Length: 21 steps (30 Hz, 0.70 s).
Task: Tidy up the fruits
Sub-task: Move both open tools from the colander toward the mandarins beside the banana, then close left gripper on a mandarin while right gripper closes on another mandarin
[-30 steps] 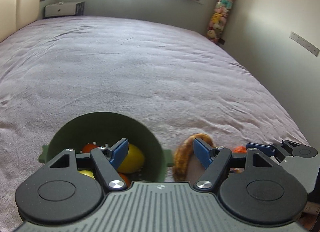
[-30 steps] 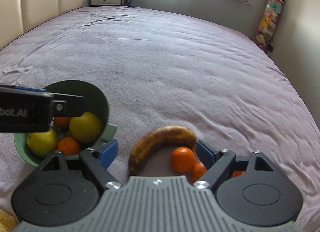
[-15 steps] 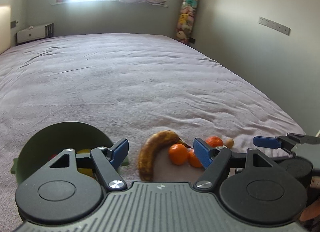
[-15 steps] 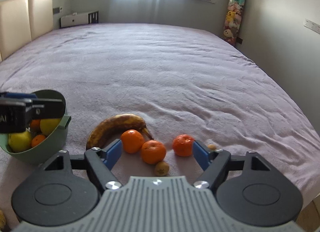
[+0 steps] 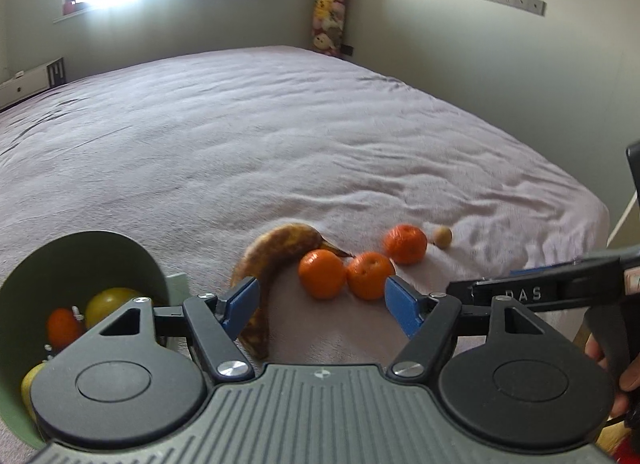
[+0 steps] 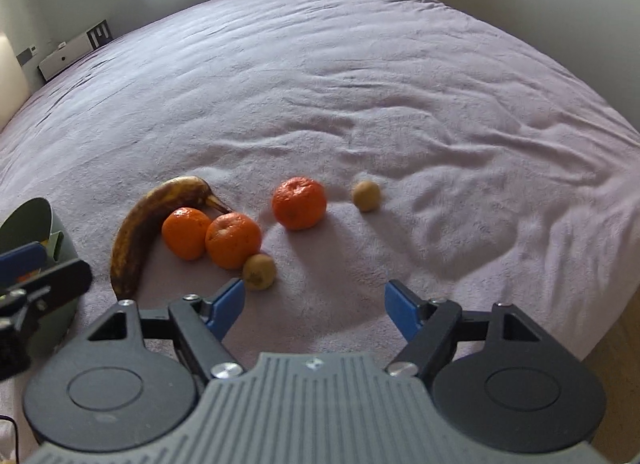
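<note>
On the mauve bed a brown-spotted banana (image 5: 276, 248) (image 6: 136, 232) curves around two touching oranges (image 5: 322, 274) (image 6: 186, 232). A third orange (image 6: 299, 203) lies apart to their right. One small brown fruit (image 6: 259, 272) rests against the pair, another (image 6: 366, 195) sits farther right. My left gripper (image 5: 320, 304) hovers just short of the banana and the pair, its jaws closing with nothing between the pads. My right gripper (image 6: 314, 306) hangs over bare sheet near the small fruit, jaws closing and empty. A green bowl (image 5: 80, 256) at the left holds an orange and yellow-green fruit.
The bed's edge (image 6: 592, 328) drops to wooden floor close at the right. A person's hand (image 5: 600, 352) holds the right gripper's handle at the left view's right side. A hanging column of plush toys (image 5: 328, 15) and a window stand by the far wall.
Both grippers have swung right and sunk. The bowl slid to the left edge of both views, and the banana and oranges now lie straight ahead. The right jaws have narrowed.
</note>
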Motion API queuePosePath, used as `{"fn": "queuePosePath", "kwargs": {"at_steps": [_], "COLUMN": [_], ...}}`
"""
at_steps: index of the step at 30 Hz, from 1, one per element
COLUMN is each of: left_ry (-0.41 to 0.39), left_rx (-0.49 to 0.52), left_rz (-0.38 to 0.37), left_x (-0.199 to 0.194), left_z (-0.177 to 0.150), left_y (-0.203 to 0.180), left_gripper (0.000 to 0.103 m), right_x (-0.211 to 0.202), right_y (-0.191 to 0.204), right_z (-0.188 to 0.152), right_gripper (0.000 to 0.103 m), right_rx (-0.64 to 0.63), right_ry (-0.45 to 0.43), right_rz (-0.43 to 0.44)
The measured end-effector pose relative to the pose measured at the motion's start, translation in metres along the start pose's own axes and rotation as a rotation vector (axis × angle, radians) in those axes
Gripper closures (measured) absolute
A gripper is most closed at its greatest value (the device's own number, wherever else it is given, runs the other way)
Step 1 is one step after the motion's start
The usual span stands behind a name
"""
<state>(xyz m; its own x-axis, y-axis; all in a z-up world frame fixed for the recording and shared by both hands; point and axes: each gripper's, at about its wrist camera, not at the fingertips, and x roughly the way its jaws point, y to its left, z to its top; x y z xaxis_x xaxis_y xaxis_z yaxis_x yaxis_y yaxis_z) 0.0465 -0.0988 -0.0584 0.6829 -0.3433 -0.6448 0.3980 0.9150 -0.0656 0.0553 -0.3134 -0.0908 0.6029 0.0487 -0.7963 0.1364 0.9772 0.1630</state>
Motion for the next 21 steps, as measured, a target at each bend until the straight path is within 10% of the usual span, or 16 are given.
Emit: {"fn": "queuePosePath", "kwargs": {"at_steps": [21], "left_ry": [0.021], "left_rx": [0.35], "left_rz": [0.124], "left_x": [0.063], "left_z": [-0.01], "left_y": [-0.03], "left_gripper": [0.027], "right_x": [0.04], "right_y": [0.02], "right_z": [0.023], "right_gripper": [0.058], "right_rx": [0.041], "right_ry": [0.002], "right_rz": [0.162]}}
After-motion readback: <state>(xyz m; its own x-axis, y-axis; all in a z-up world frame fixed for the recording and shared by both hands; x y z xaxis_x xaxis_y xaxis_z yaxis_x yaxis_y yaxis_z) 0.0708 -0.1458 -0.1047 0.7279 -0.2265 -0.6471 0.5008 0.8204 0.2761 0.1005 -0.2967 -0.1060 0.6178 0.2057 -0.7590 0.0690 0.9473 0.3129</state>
